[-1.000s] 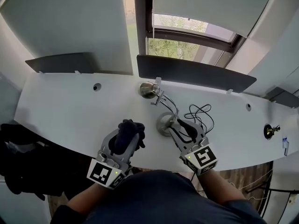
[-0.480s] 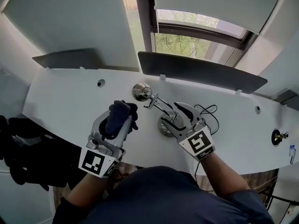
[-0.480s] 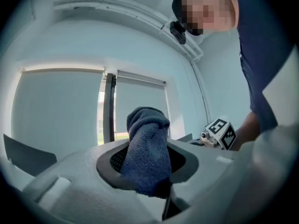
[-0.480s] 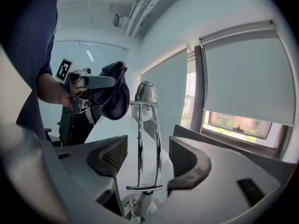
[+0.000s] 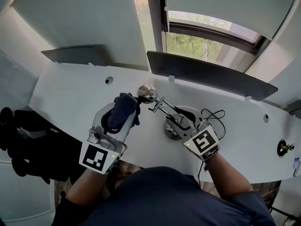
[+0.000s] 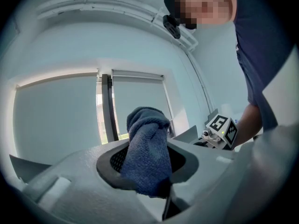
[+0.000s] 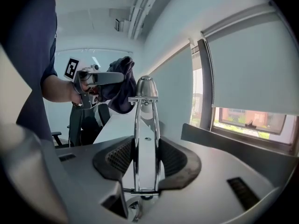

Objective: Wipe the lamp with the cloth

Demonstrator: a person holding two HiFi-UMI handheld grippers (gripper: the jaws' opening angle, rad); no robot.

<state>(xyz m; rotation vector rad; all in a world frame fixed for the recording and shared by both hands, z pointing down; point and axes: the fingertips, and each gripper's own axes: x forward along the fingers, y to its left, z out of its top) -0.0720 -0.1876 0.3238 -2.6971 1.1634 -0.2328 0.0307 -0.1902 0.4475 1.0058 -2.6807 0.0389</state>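
Since a second ago, the left gripper (image 5: 129,105) has been carrying the dark blue bunched cloth (image 5: 120,116) up from the near edge of the white curved desk (image 5: 70,102). The right gripper (image 5: 181,118) has been shifting in from beside the round base (image 5: 168,127) of the chrome desk lamp (image 5: 147,93).

The left jaws are clamping the cloth, which is bulging out past their tips. It is sitting just beside the lamp's dome-shaped head; whether it is touching cannot be told. The right jaws are closing, with the lamp's twin-rod arm (image 7: 145,139) between them and both pads pressing on the rods. The lamp is standing upright mid-desk, and a black cable (image 5: 214,115) is lying looped behind it.
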